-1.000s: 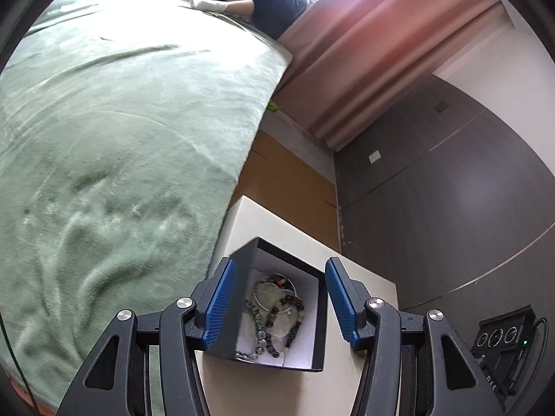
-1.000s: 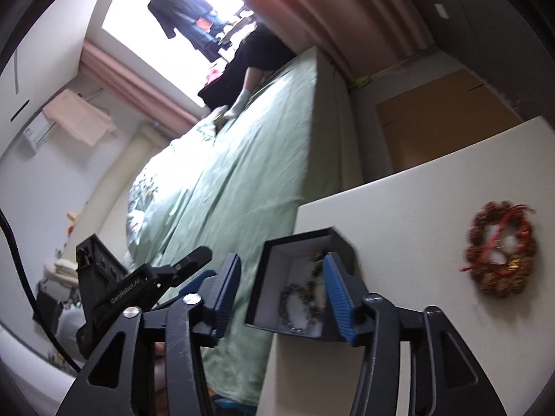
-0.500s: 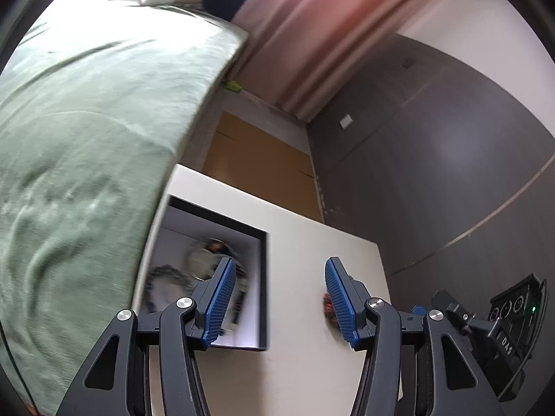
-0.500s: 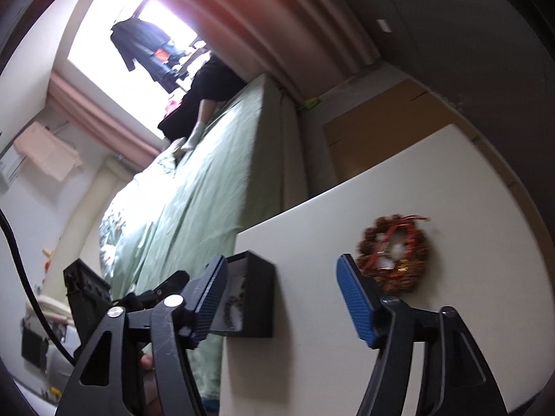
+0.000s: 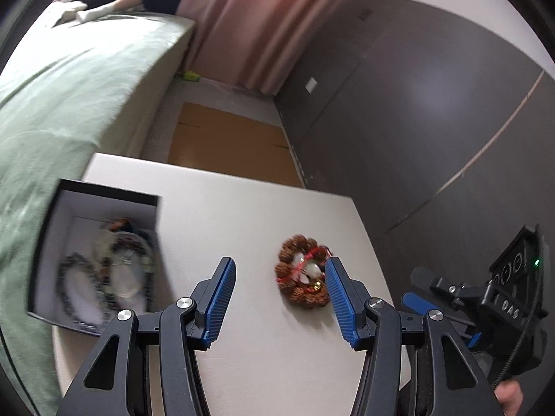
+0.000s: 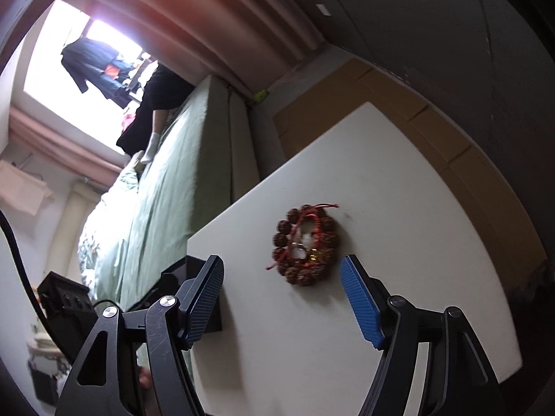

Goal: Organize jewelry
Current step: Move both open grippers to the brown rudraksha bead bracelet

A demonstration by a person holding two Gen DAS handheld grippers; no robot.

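A brown bead bracelet (image 5: pixel 302 279) with red cord lies on the white table (image 5: pixel 242 208). My left gripper (image 5: pixel 278 262) hovers open just short of it, and its right fingertip overlaps the bracelet's edge in the picture. At the table's left corner stands an open black box (image 5: pixel 93 253), white inside, with several bead bracelets in it, blurred. In the right wrist view the same bracelet (image 6: pixel 305 244) lies just ahead of my right gripper (image 6: pixel 281 261), which is open wide with nothing between its pads. The box (image 6: pixel 189 277) is half hidden behind its left finger.
A green-covered bed (image 5: pixel 69 86) runs along the table's left side, with a person's legs (image 5: pixel 104 10) at its far end. Flat cardboard (image 5: pixel 225 138) lies on the floor beyond the table. A dark wall (image 5: pixel 433 104) stands to the right, pink curtains (image 5: pixel 249 17) behind.
Both views have swung from the black box to the bead bracelet. The box has left the space between the left fingers and slid to the left. The right jaws have widened.
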